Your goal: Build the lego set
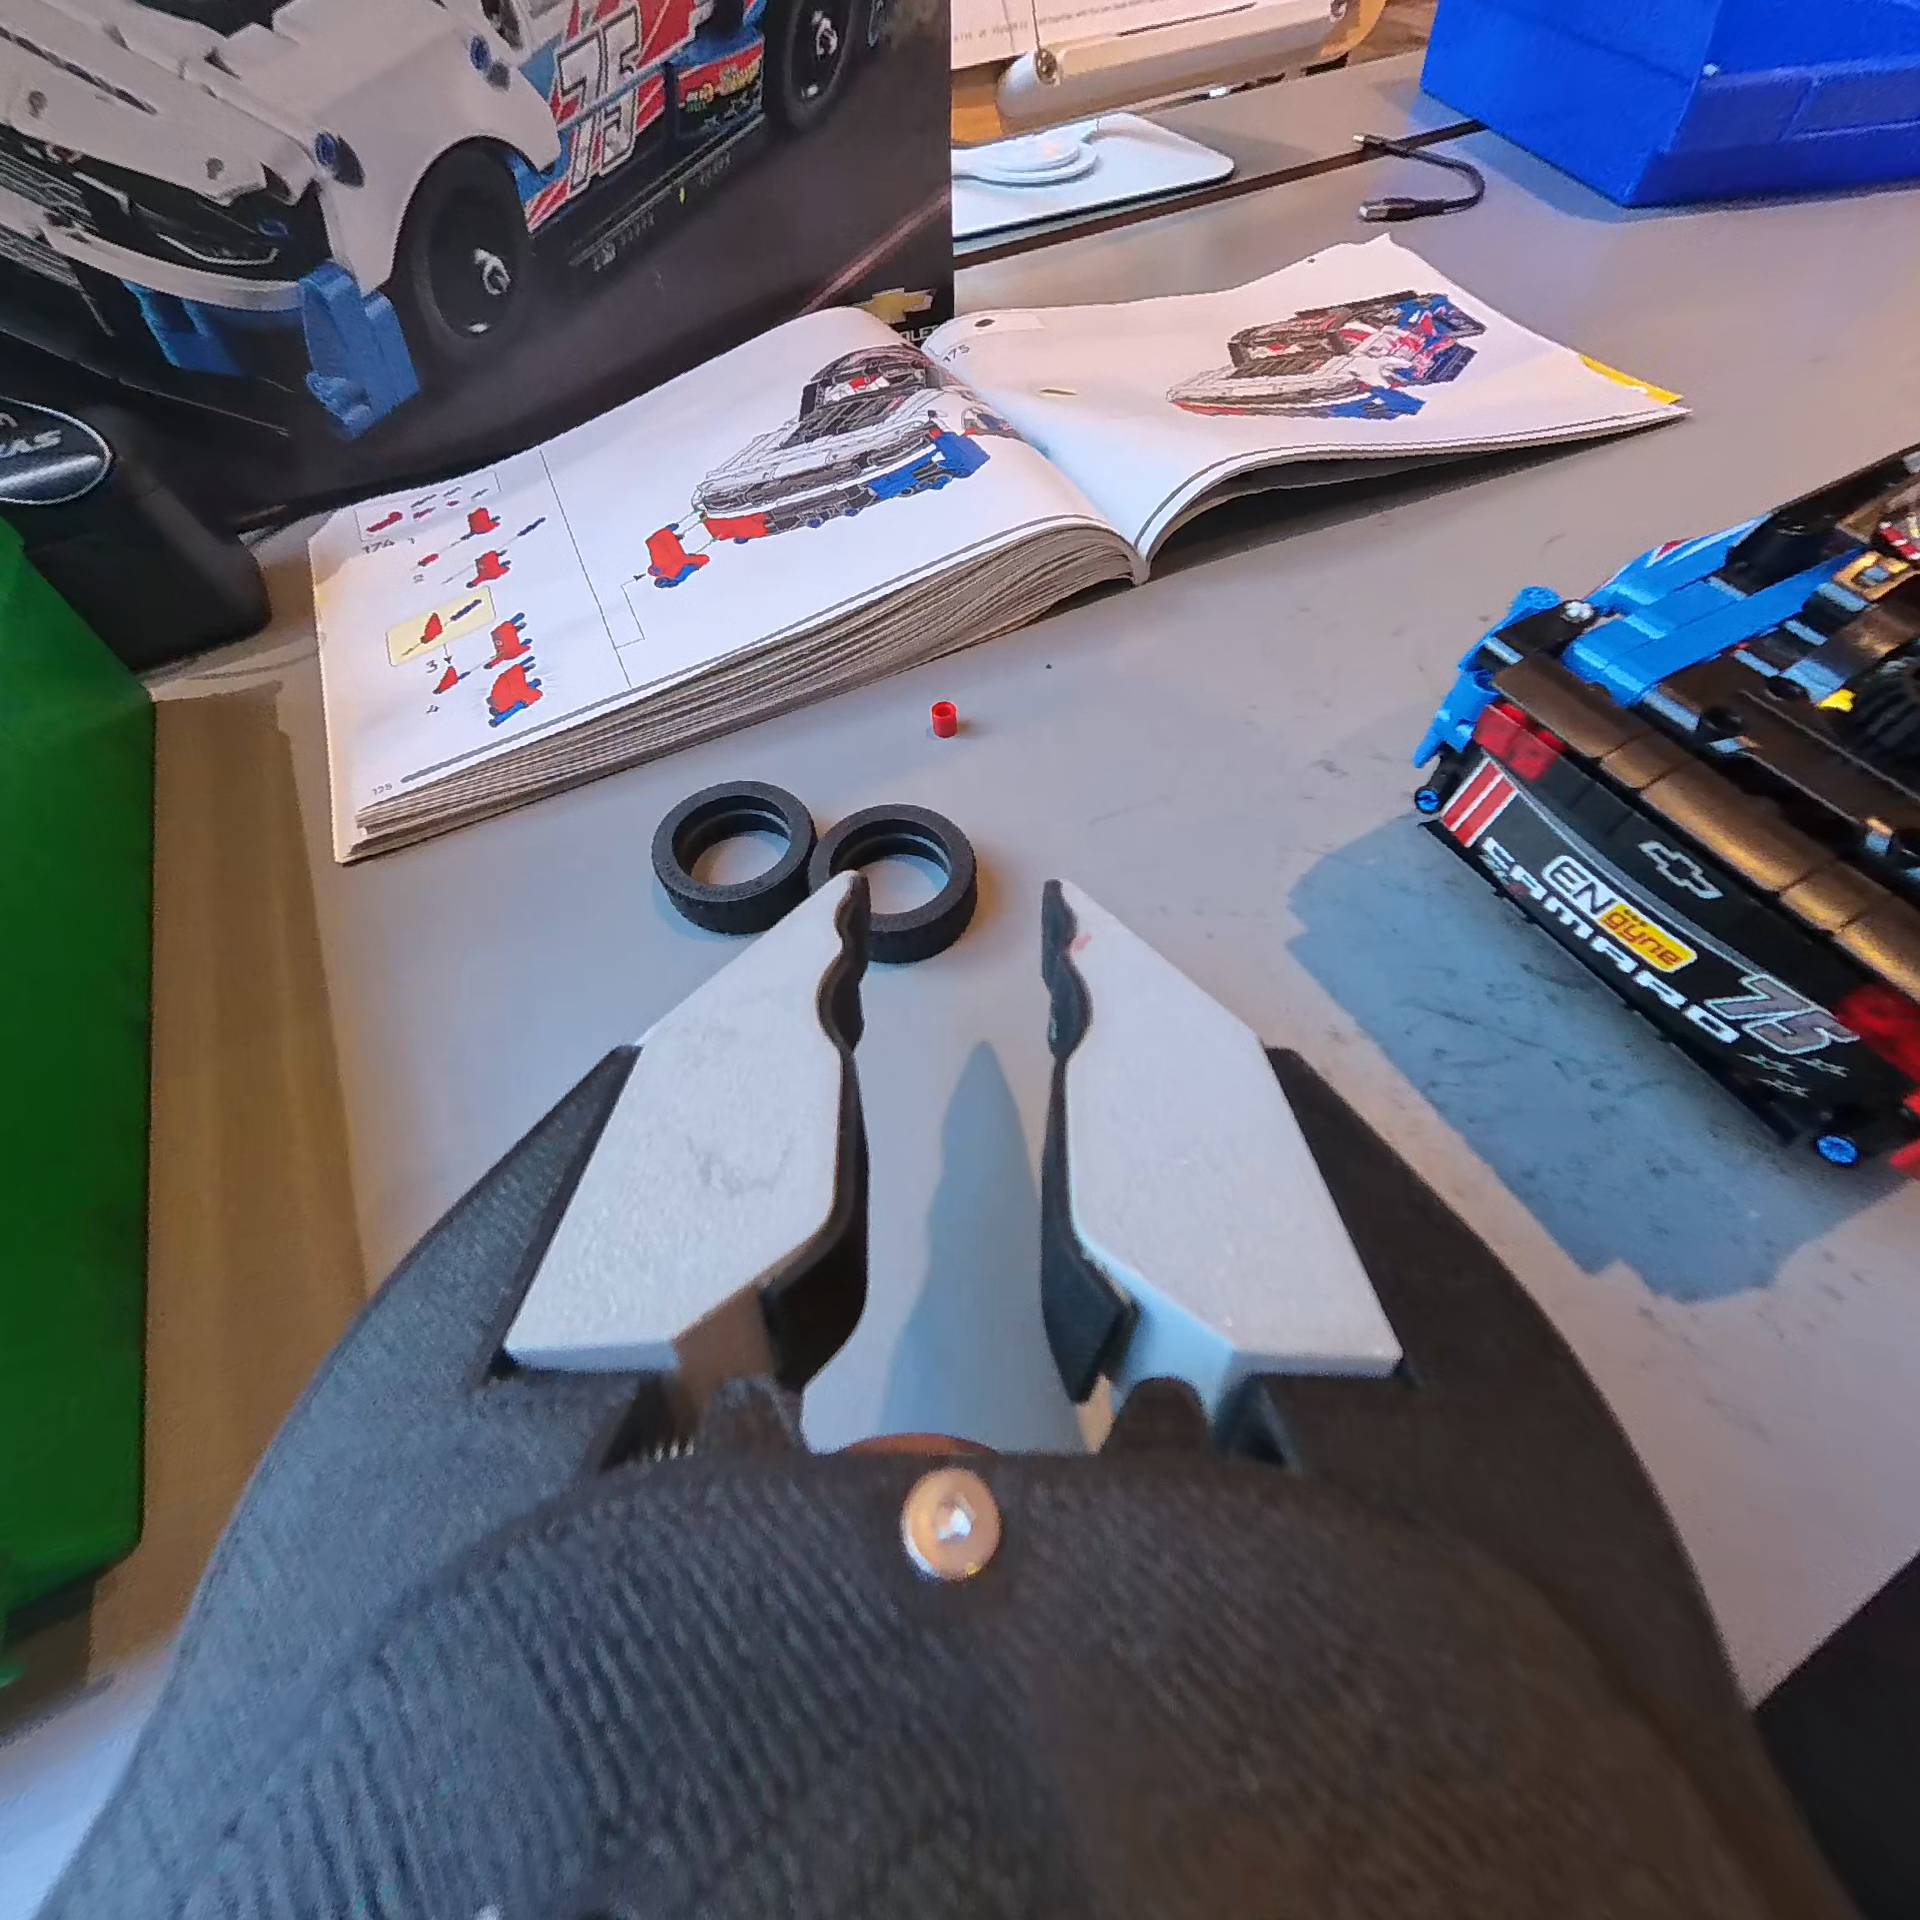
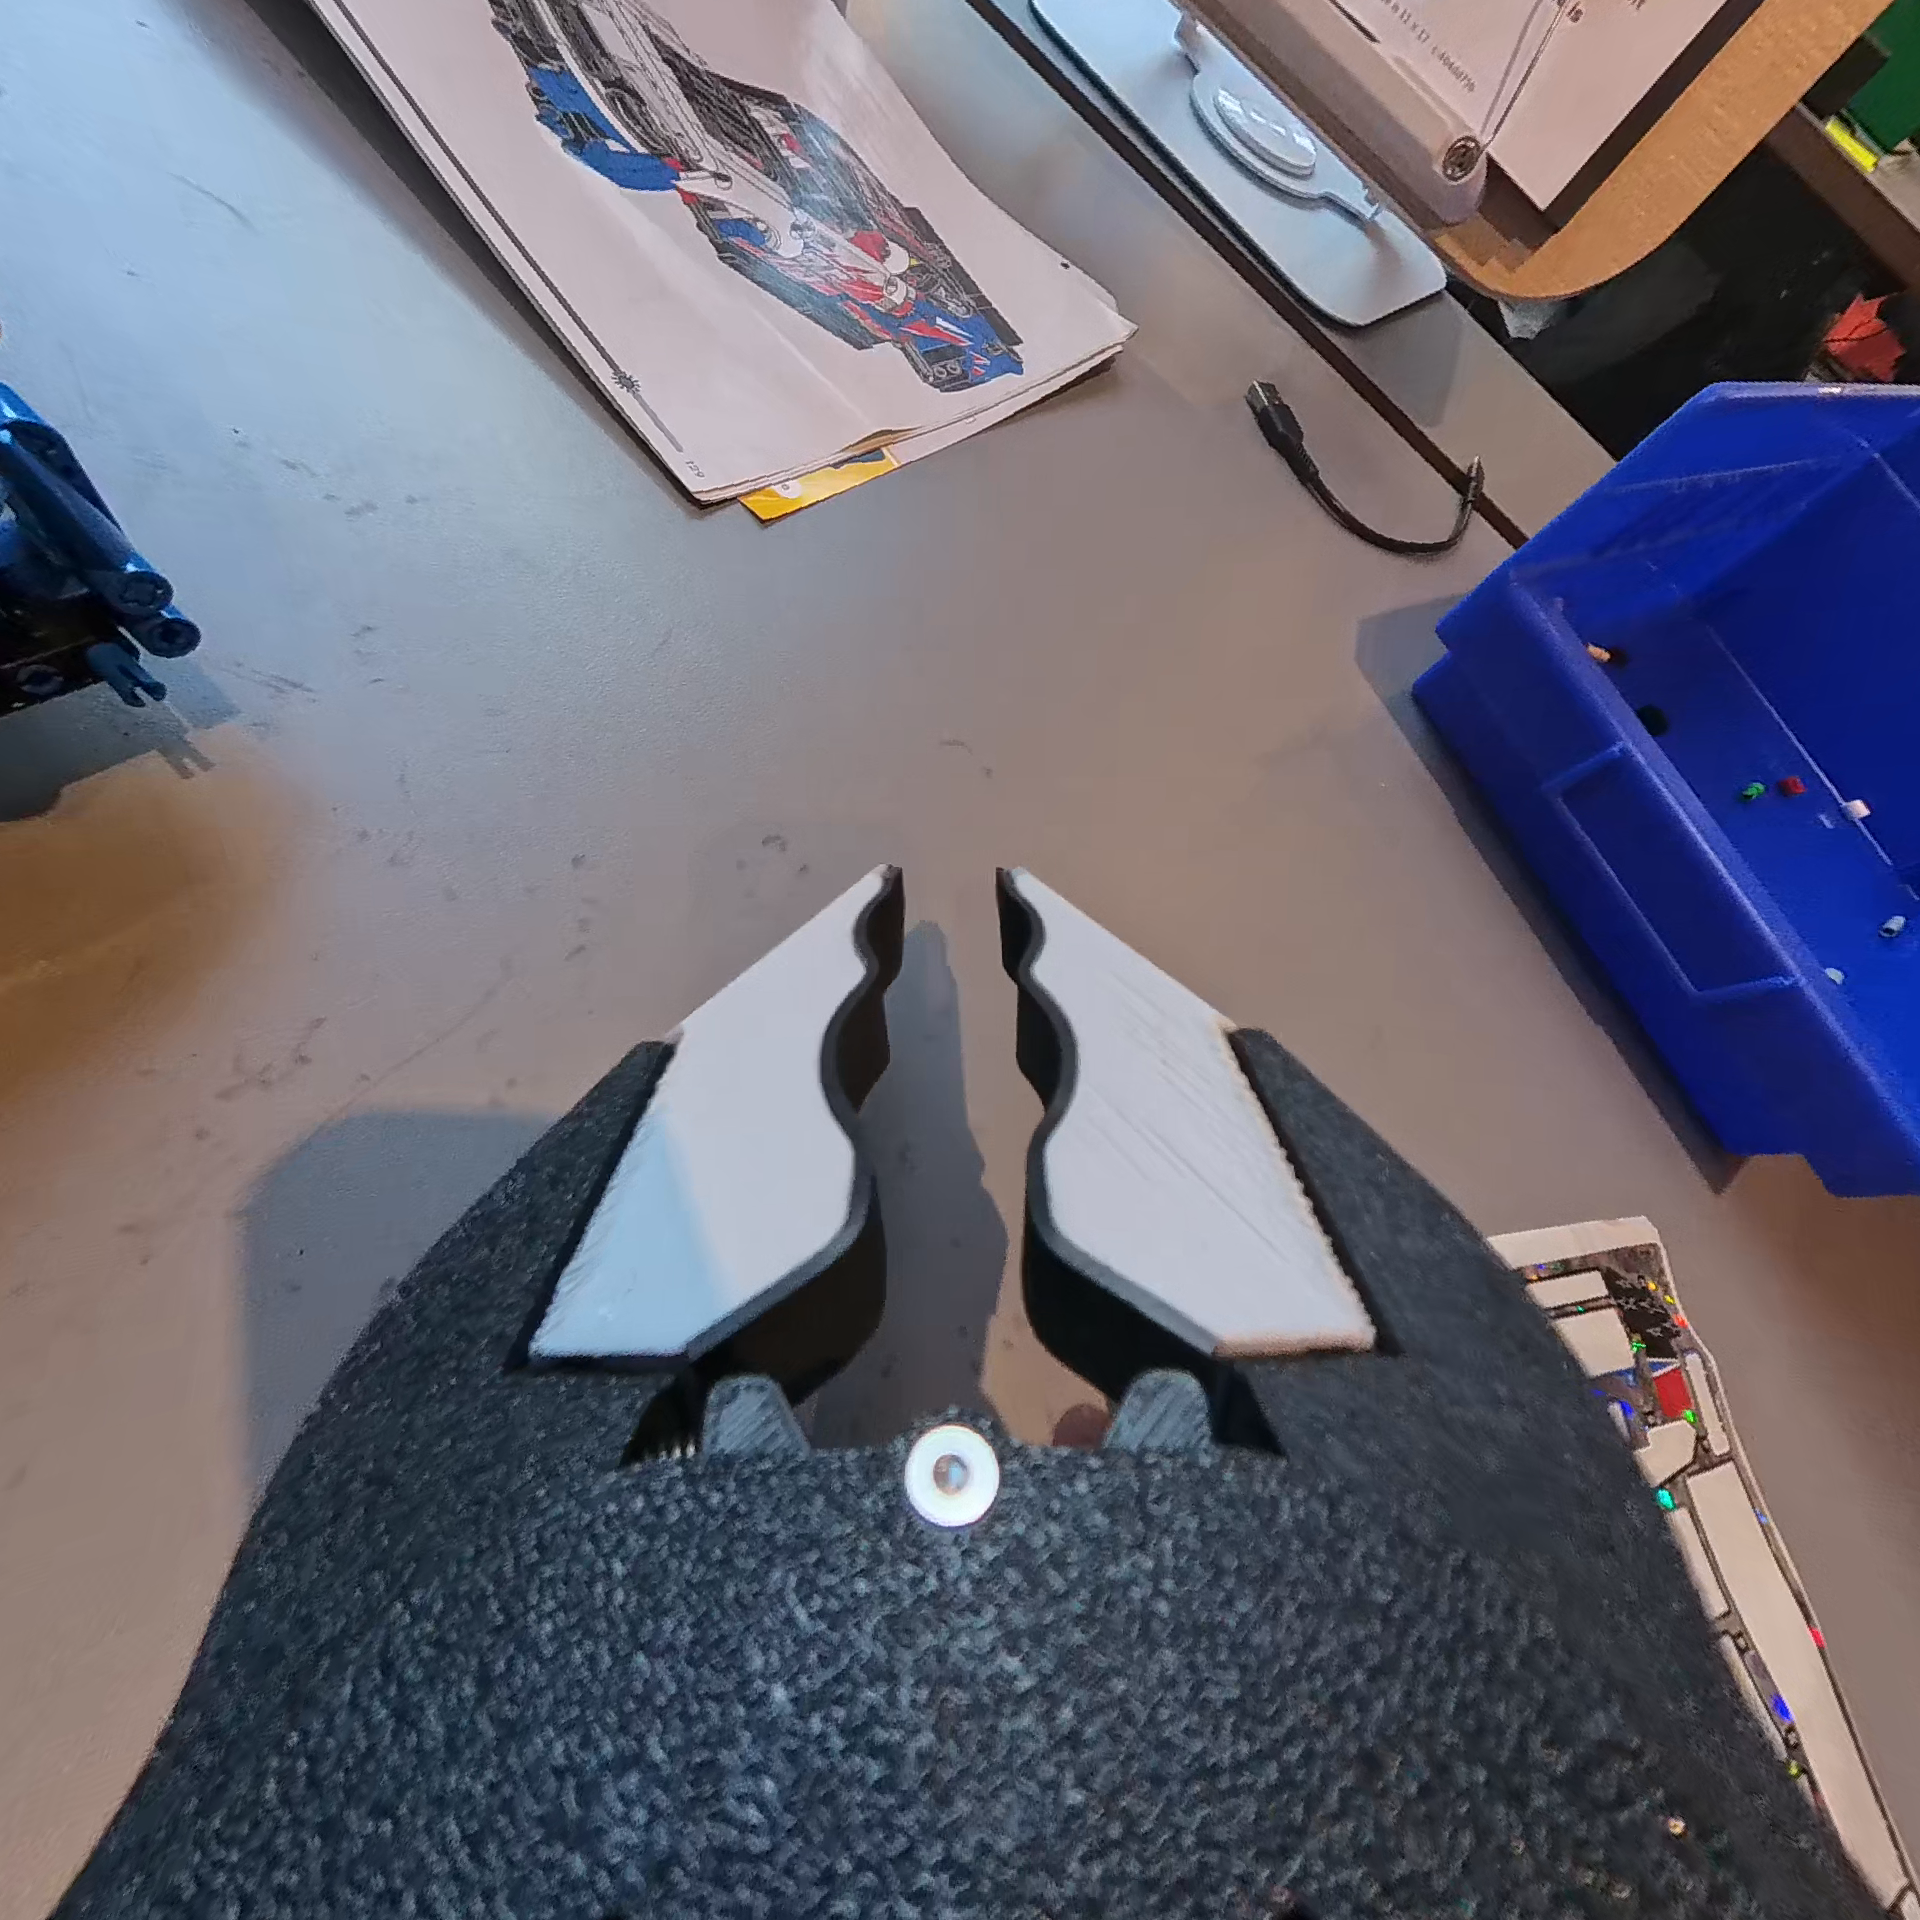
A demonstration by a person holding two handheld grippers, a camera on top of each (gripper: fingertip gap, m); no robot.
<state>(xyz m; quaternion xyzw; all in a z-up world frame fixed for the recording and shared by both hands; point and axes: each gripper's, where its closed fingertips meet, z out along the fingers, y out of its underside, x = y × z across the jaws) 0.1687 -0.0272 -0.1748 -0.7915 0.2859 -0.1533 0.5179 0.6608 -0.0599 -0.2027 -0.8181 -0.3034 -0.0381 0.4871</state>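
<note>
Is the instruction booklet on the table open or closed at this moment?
Open. The instruction booklet lies flat on the grey table, spread at its middle fold, with two printed pages facing up, each showing drawings of the car.

lettering on lego car (image 1: 1704, 883), box (image 1: 468, 208)

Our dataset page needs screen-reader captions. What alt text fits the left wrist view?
The open left tool hovers over a grey table, its left fingertip overlapping one of two black tyres lying side by side. Beyond lie a small red piece and an open instruction booklet; the part-built car sits right.
</note>
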